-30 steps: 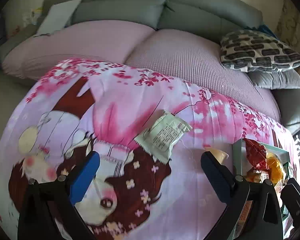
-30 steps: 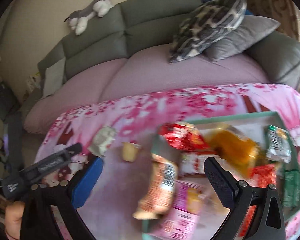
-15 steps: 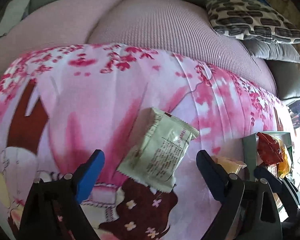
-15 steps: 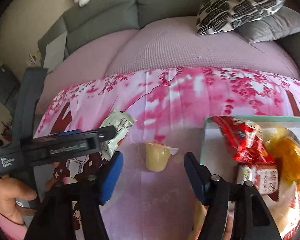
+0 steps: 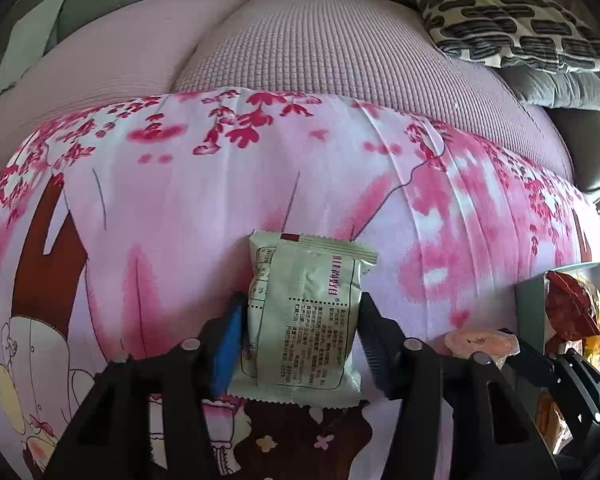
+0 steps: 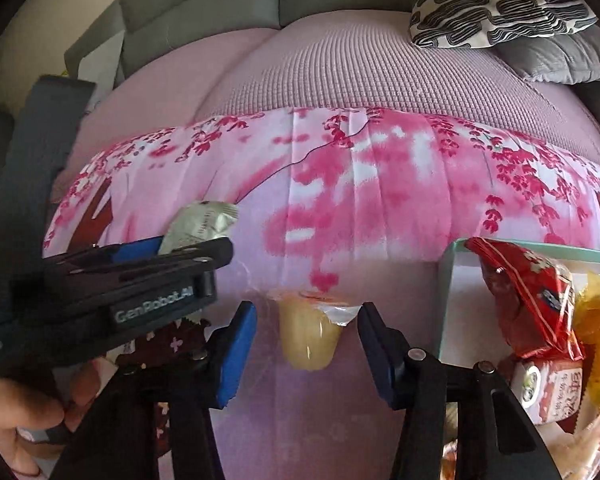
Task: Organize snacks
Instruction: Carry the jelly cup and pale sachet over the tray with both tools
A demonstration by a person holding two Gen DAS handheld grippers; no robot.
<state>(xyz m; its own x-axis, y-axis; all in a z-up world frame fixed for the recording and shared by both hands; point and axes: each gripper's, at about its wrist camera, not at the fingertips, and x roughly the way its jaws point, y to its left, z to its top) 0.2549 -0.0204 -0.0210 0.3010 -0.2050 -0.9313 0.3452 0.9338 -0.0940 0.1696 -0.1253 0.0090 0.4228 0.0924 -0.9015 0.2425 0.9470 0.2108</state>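
A pale green snack packet (image 5: 312, 280) lies on the pink cartoon-print cloth (image 5: 180, 208). My left gripper (image 5: 302, 306) points down over it. Its jaws are closing and the blue pads touch both long edges of the packet. The right wrist view shows that gripper (image 6: 196, 250) from the side, with the packet (image 6: 200, 220) poking out. A yellow jelly cup (image 6: 308, 340) lies on its side between the fingers of my right gripper (image 6: 307, 312). These jaws are closing too, with a gap left on each side of the cup. A pale green tray (image 6: 446, 280) of snacks is at the right.
The tray holds a red packet (image 6: 528, 300), an orange wrapper (image 6: 596, 320) and several other snacks. A hand (image 6: 20, 412) grips the left tool. Beyond the cloth is a sofa with pink seat cushions (image 5: 320, 52), a black-and-cream pillow (image 5: 508, 28) and a grey one (image 5: 560, 88).
Both grippers came down toward the cloth and their jaws narrowed from wide. The left one now straddles and touches the packet. The right one moved left from the tray to straddle the jelly cup.
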